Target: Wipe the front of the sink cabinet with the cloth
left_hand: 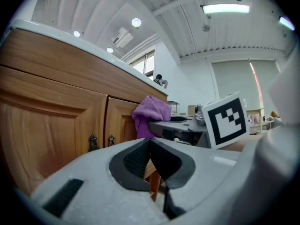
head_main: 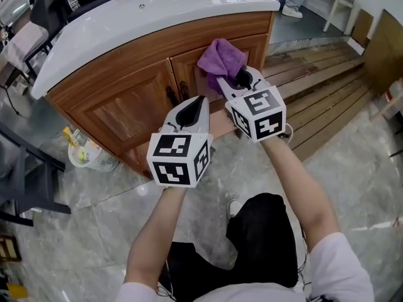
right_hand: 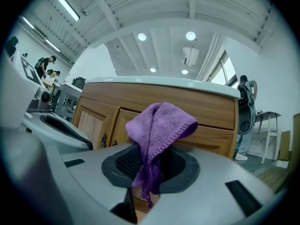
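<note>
The sink cabinet [head_main: 135,102] is brown wood with two doors under a white basin top [head_main: 157,11]. A purple cloth [head_main: 220,58] hangs bunched against the right door's upper part. My right gripper [head_main: 238,78] is shut on it; in the right gripper view the cloth [right_hand: 160,125] stands up out of the closed jaws of the right gripper [right_hand: 150,168], just before the cabinet front [right_hand: 206,111]. My left gripper [head_main: 198,101] hovers lower, near the door handles, shut and holding nothing. In its own view the left gripper [left_hand: 150,149] faces the doors [left_hand: 51,121], with the cloth [left_hand: 151,114] to its right.
A white basket [head_main: 87,155] with bottles stands on the marble floor at the cabinet's left foot. Wooden steps [head_main: 315,83] run along the right. A dark frame [head_main: 25,168] stands at the far left. A person [right_hand: 246,118] stands beyond the cabinet's right end.
</note>
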`<state>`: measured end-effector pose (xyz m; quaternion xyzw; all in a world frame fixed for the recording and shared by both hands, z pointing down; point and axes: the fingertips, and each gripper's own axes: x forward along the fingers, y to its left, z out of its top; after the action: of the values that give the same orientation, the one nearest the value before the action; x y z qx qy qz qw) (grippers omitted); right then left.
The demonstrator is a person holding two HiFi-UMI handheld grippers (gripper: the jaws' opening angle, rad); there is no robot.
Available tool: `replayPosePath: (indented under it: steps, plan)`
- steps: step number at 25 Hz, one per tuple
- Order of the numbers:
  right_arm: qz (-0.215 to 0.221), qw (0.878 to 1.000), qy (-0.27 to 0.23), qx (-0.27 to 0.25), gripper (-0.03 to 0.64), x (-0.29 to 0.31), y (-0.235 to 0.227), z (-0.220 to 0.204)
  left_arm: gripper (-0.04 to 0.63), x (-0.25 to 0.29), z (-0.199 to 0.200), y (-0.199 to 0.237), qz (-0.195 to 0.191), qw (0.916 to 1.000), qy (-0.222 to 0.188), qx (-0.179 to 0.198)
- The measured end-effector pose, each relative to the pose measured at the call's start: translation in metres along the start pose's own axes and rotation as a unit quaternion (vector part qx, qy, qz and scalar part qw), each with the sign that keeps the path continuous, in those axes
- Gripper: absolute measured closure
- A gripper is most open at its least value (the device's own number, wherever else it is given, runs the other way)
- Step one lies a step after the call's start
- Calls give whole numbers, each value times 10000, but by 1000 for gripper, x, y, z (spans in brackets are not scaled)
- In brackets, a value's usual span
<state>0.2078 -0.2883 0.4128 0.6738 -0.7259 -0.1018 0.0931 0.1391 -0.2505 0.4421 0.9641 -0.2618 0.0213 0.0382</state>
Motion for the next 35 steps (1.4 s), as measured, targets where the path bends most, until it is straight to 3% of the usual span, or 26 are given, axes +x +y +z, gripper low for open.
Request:
replayPosePath:
  steps: [12, 20, 27, 35]
  plan:
    - [-1027, 9940, 235, 281, 541, -22, -94, -30, 592, 21, -15, -20, -255, 9996, 127, -16]
    - [-1390, 9890, 446, 223, 540, -29, -121, -39, 592, 26, -13, -39, -573, 9983, 84, 21]
    - [-1214, 9917, 328, 272, 540, -33, -97, -27, 592, 18, -10, -31, -412, 9991, 40, 88]
    - [-213, 9992, -273, 210, 540, -26, 0, 20, 592, -16, -2, 12, 257, 9994, -84, 199]
